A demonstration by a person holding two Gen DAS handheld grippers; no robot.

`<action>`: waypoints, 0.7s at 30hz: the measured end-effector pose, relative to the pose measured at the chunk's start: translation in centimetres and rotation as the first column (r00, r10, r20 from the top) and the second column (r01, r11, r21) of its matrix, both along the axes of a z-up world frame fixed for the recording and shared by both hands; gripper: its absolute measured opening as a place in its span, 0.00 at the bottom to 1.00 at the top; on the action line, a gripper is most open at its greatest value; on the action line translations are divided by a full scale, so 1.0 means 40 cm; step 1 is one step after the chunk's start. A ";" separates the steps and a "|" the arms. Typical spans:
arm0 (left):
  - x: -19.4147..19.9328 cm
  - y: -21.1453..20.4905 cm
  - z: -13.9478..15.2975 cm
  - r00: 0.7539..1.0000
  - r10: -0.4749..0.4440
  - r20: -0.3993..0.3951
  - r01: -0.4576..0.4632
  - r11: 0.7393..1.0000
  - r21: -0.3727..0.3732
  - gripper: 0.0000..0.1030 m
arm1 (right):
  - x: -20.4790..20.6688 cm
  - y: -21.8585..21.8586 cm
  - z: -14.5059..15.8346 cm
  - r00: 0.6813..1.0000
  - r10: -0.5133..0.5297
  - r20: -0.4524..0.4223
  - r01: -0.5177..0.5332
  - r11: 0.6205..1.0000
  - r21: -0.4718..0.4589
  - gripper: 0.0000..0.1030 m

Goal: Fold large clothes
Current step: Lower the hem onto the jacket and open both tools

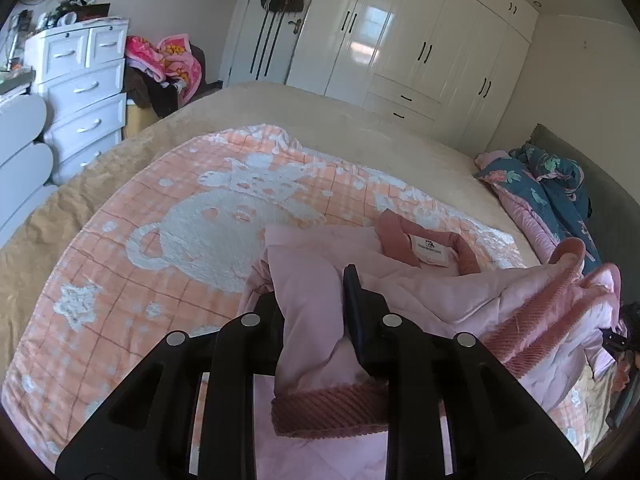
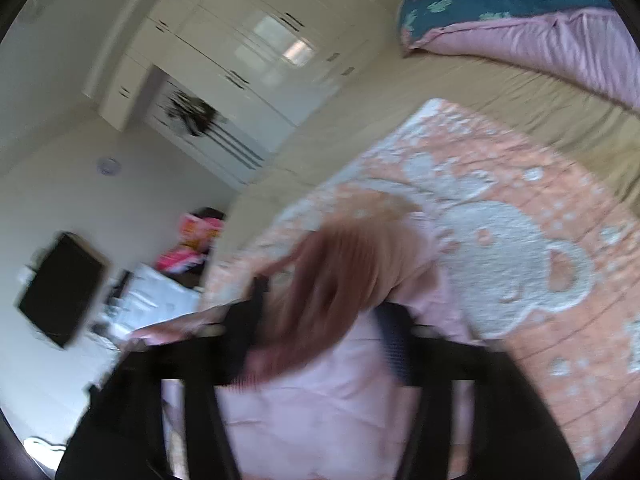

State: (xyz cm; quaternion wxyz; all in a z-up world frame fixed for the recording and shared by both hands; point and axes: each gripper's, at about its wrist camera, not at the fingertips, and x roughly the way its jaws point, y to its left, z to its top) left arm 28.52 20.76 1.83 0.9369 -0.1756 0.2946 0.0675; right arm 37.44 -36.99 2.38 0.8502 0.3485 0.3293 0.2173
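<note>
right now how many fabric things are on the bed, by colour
pink: 1, jacket
orange and white: 1, blanket
teal floral: 1, quilt
tan: 1, sheet
total: 4

the white neck label inside the pink jacket carries print too small to read.
</note>
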 end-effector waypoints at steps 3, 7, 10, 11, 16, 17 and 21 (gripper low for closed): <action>0.010 0.002 -0.004 1.000 -0.002 -0.004 0.002 1.000 -0.005 0.15 | -0.020 0.000 0.020 0.998 0.006 0.070 -0.008 1.000 0.020 0.78; 0.018 -0.002 -0.006 1.000 -0.010 -0.007 0.009 1.000 -0.008 0.17 | -0.059 0.011 0.025 0.987 -0.029 0.158 0.047 0.992 -0.113 0.87; 0.018 -0.005 -0.003 1.000 -0.020 -0.006 0.020 1.000 -0.014 0.22 | -0.073 0.052 -0.021 0.987 -0.036 0.157 0.086 0.943 -0.321 0.89; 0.017 -0.007 -0.001 1.000 -0.024 -0.005 0.024 1.000 -0.016 0.23 | -0.077 0.066 -0.049 0.989 -0.033 0.146 0.086 0.923 -0.376 0.89; 0.011 -0.008 0.009 0.999 -0.042 0.016 0.043 0.998 -0.051 0.39 | -0.046 0.123 -0.139 1.000 0.012 0.010 -0.006 0.871 -0.491 0.89; 0.008 -0.009 0.012 0.999 -0.045 0.022 0.046 0.997 -0.059 0.41 | -0.048 0.123 -0.137 1.000 0.011 0.023 0.002 0.874 -0.486 0.89; -0.021 -0.024 0.051 0.994 -0.074 0.083 0.079 0.995 -0.062 0.78 | -0.050 0.119 -0.128 0.999 0.008 0.037 0.010 0.880 -0.475 0.89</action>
